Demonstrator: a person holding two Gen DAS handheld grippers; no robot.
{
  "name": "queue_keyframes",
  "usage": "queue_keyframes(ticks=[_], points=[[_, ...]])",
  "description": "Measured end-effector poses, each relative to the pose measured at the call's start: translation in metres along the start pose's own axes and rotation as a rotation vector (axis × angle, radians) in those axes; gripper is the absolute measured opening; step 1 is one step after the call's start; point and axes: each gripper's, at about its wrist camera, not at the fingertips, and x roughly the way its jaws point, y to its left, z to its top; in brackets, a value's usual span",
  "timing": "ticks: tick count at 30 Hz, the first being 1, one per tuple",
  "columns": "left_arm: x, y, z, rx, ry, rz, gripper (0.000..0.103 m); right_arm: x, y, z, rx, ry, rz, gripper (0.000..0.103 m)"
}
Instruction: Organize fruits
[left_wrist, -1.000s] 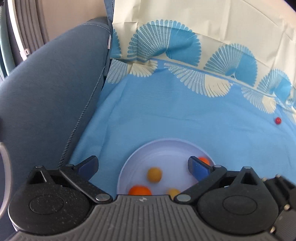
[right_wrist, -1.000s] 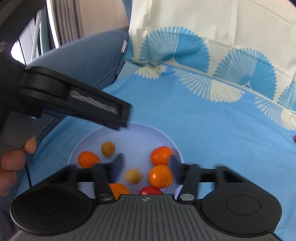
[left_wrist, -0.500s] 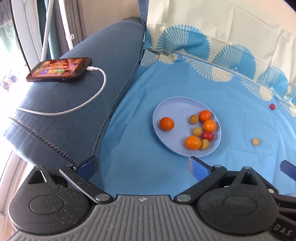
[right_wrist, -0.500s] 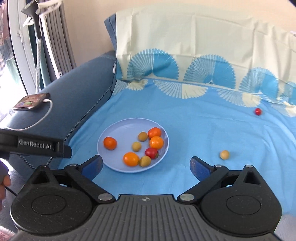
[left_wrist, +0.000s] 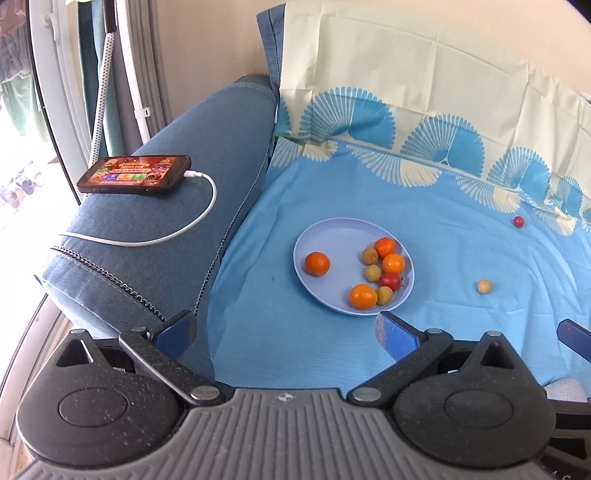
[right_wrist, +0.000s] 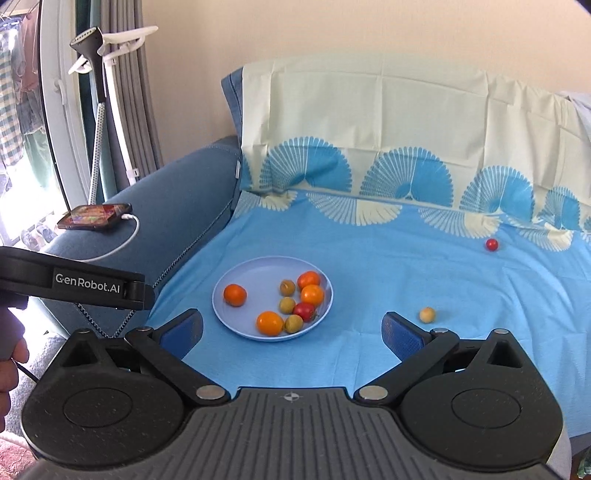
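**Scene Status: Fruit Plate on Covered Sofa**

We see a round, smooth, pale-blue plate (right_wrist: 236, 275) resting on a light-blue cotton sheet (right_wrist: 369, 266) spread over the sofa seat. The plate carries four glossy orange fruits, three small dull yellow-brown fruits and one red fruit, clustered toward its right half; one orange fruit (right_wrist: 235, 294) sits apart at the left. On the sheet, right of the plate, lies a loose yellow fruit (right_wrist: 427, 314); far right, near the fan-patterned border, lies a small red fruit (right_wrist: 491, 244).

Our left claw (left_wrist: 284, 326) and right claw (right_wrist: 291, 328) both stand spread wide with nothing between the blue pads, near of the plate. A phone (left_wrist: 135, 174) with a white cable rests on the woven blue armrest (left_wrist: 155, 266) at left.
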Motion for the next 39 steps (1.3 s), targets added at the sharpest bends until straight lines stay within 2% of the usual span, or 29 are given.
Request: queue_keyframes(ticks=[16,39], points=[[-0.012,0.002,-0.002,0.002,-0.024,-0.006,0.103,-0.012,0.001,0.001,-0.005,-0.02,0.006,0.102],[-0.002,-0.009,0.0,0.041,-0.004,0.003,0.103,0.0,-0.004,-0.001,0.017,0.02,0.022,0.102]])
